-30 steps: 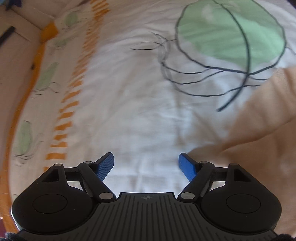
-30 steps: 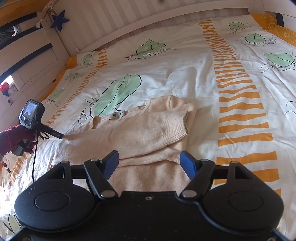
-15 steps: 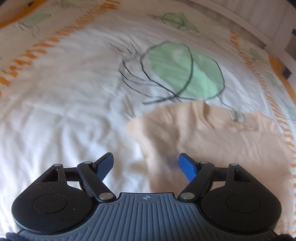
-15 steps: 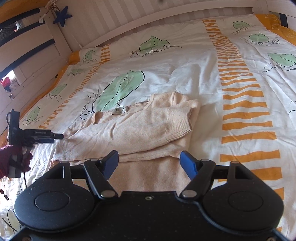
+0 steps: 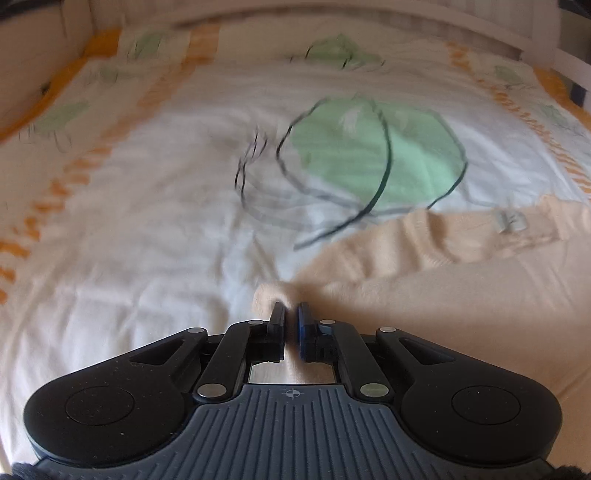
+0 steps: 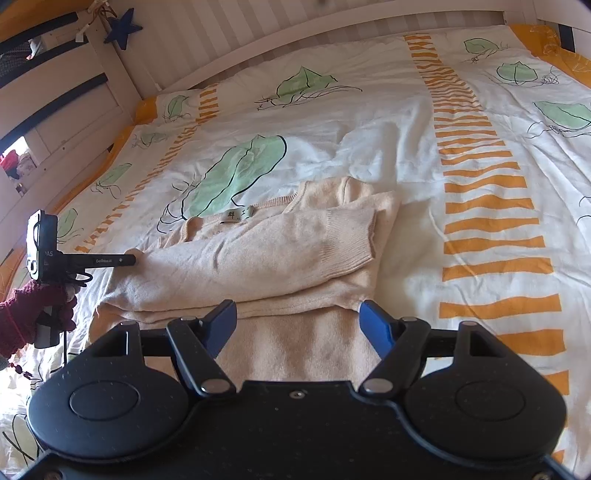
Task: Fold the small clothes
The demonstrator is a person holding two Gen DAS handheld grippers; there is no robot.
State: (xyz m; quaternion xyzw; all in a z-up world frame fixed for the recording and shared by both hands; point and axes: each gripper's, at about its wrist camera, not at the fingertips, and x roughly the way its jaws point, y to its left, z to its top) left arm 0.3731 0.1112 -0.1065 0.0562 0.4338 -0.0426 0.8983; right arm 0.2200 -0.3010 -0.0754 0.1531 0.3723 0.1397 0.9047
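Observation:
A peach knit sweater [image 6: 266,254] lies on the bed, one sleeve folded across its body, a label at the collar [image 6: 238,214]. In the left wrist view the sweater [image 5: 461,295] fills the right side. My left gripper [image 5: 291,308] is shut on the sweater's left shoulder fold [image 5: 271,293]; it also shows in the right wrist view [image 6: 127,260] at the sweater's left edge. My right gripper [image 6: 297,319] is open and empty, hovering over the sweater's lower part.
The bed cover [image 6: 406,122] is white with green leaves and orange stripes. A white slatted bed rail [image 6: 258,33] runs along the back and left. A blue star [image 6: 123,29] hangs at the back left corner.
My left gripper has swung toward the sweater and closed on its left edge. My right gripper has stayed open, drifting slightly over the sweater.

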